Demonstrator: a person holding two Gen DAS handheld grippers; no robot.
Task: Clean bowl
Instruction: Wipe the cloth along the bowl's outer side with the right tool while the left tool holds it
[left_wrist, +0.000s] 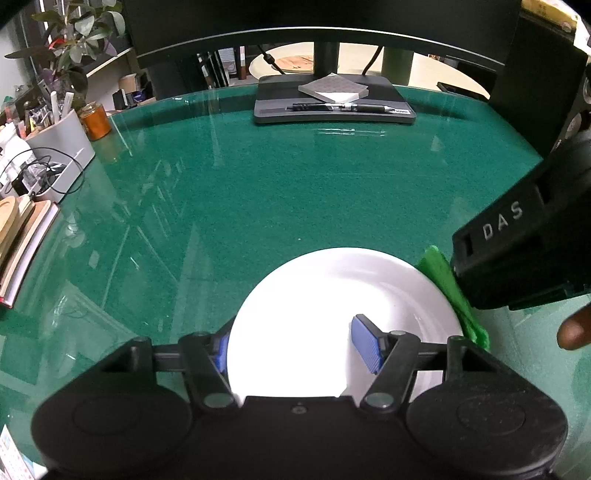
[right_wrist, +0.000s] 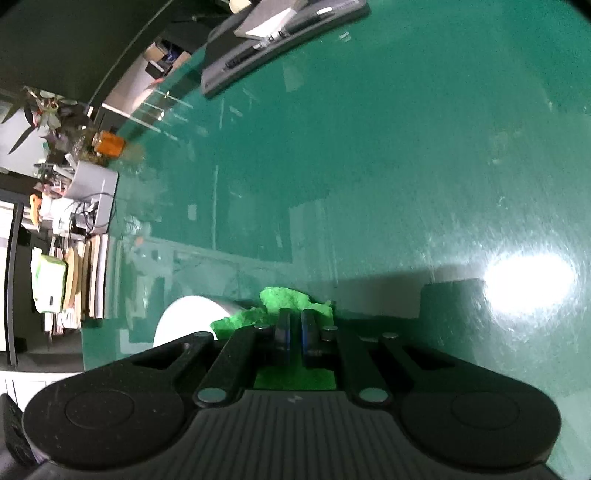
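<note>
Green glass covers the desk (left_wrist: 295, 184), with a monitor stand at the far edge and clutter of books, a plant and a pen holder along the left side. Near the front edge sits the white bowl (left_wrist: 325, 295), shallow and brightly lit, so any dirt inside it cannot be made out.

From the left wrist view, the left hand-held gripper (left_wrist: 295, 347) straddles the bowl's near rim: one blue pad (left_wrist: 365, 347) sits over the inside of the bowl, the other at the outer left edge. Its jaws stand apart and do not press on the rim, so the bowl is not held.

From the right wrist view, the right hand-held gripper (right_wrist: 295, 332) is clenched on a bright green cloth (right_wrist: 291, 299), which bunches out beyond its tips. The cloth lies just beside the bowl's right edge, touching or nearly touching it; which one cannot be told.

The step in hand looks like steadying the bowl and wiping it. To do it well, the left jaws should likely close firmly on the rim first, so the bowl does not slide on the slick glass. The cloth would then need to go over the rim and sweep the inside in full circles, with gentle downward pressure, keeping clear of the left pad inside the bowl.
</note>
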